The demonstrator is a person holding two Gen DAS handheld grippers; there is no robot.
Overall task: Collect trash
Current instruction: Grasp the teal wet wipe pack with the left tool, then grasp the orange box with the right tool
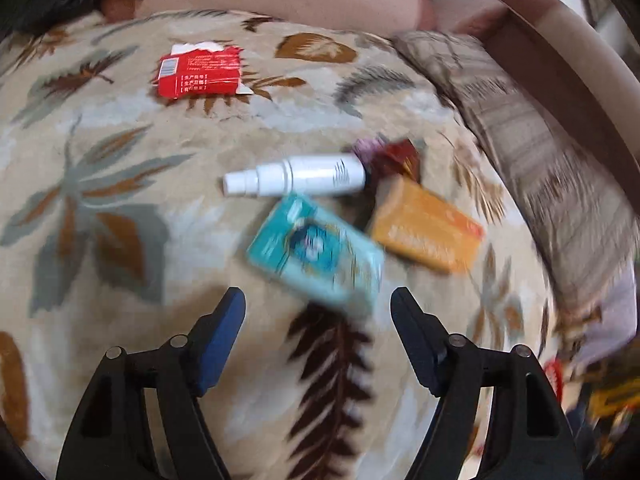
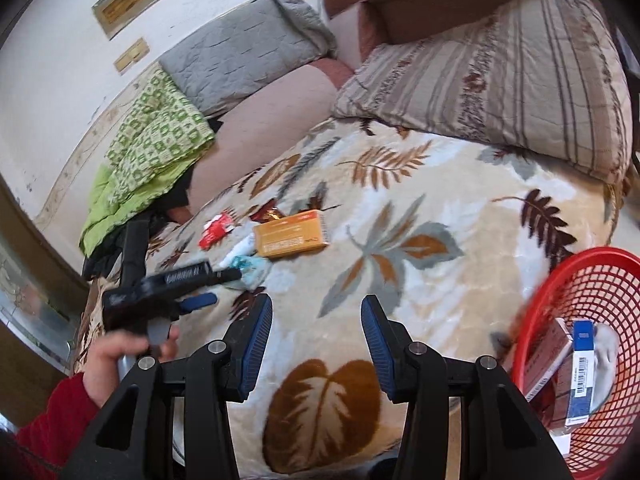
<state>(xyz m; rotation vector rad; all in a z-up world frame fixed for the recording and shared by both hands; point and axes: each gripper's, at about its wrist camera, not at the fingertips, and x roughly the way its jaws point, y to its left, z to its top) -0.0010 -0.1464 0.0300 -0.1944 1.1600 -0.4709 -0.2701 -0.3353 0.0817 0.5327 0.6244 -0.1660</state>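
The left gripper (image 1: 318, 312) stands spread wide with nothing between its blue pads, and it points at the teal packet (image 1: 316, 250) lying just beyond its tips, which looks like the piece it is lining up on since the gap matches the packet's width. Just past the packet lies a white spray bottle (image 1: 296, 179) on its side, touching a dark red wrapper (image 1: 394, 160) at its far right end, and an orange box (image 1: 426, 226) sits to the right of the packet (this whole cluster is blurred, so labels cannot be read). Farther off to the left, well apart from the rest, a torn red packet (image 1: 198, 74) lies flat on the leaf-patterned blanket (image 1: 100, 200). The right gripper (image 2: 316, 340) is likewise parted and empty, hanging over bare blanket near the red basket (image 2: 560, 280) at the right, which already holds a few boxes; it seems parked there because the basket is where the pieces go. A hand (image 2: 120, 360) in a red sleeve holds the left tool.
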